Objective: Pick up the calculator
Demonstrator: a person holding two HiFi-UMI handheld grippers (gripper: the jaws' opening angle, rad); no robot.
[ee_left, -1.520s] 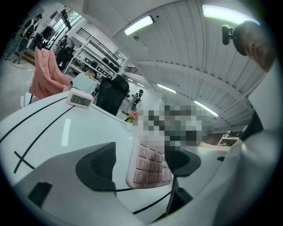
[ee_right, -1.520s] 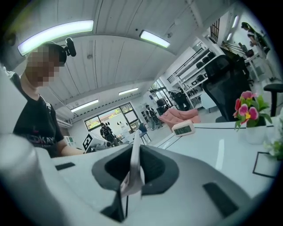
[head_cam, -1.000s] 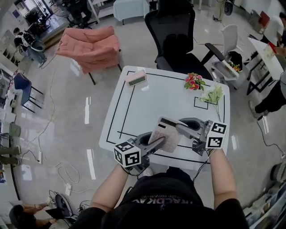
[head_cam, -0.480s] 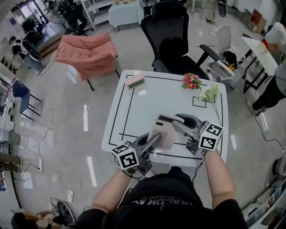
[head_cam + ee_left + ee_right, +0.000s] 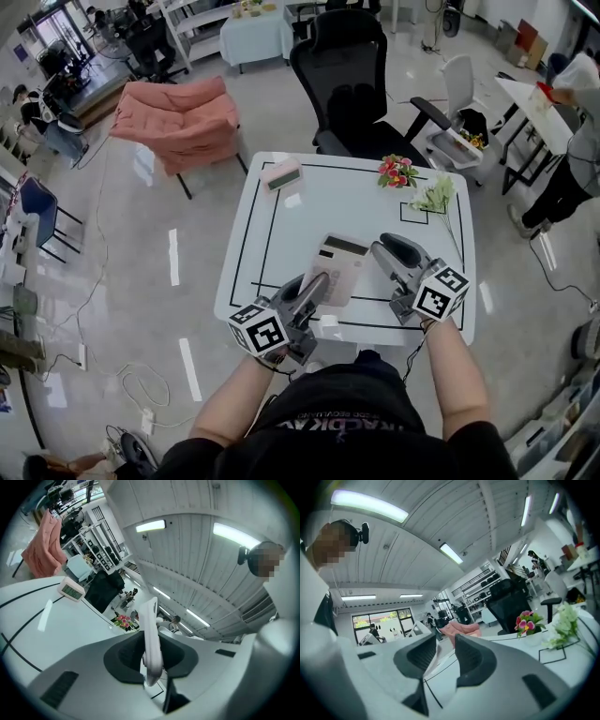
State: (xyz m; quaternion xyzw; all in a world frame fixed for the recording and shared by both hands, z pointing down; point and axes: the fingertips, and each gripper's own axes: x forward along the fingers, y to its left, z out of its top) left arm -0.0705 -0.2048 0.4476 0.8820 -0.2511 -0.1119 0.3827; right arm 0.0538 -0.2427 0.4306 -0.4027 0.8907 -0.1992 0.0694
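Two grippers: both are seen over the near part of the white table [image 5: 309, 202], pointed away from the person.
Left jaws: the left gripper [image 5: 321, 281] is being closed. Its jaws are nearly together, and the calculator [image 5: 342, 264] is pinched edge-on between the pads at its near left corner.
Right jaws: the right gripper [image 5: 378, 248] is being opened. Its jaws are spread and nothing is pinched between them.
Edges: the table's near edge is seen just behind both grippers, and the black outline drawn on the top runs under them.
Open room: bare tabletop is left ahead of the calculator. A small pink device with a screen [image 5: 283, 173] at the far left and flowers [image 5: 400, 172] at the far right are set well apart from it.
Calculator: it is held over the table's near half with the display end away from the person. Its right edge lies just beside the right gripper's tips, and whether they touch cannot be told.
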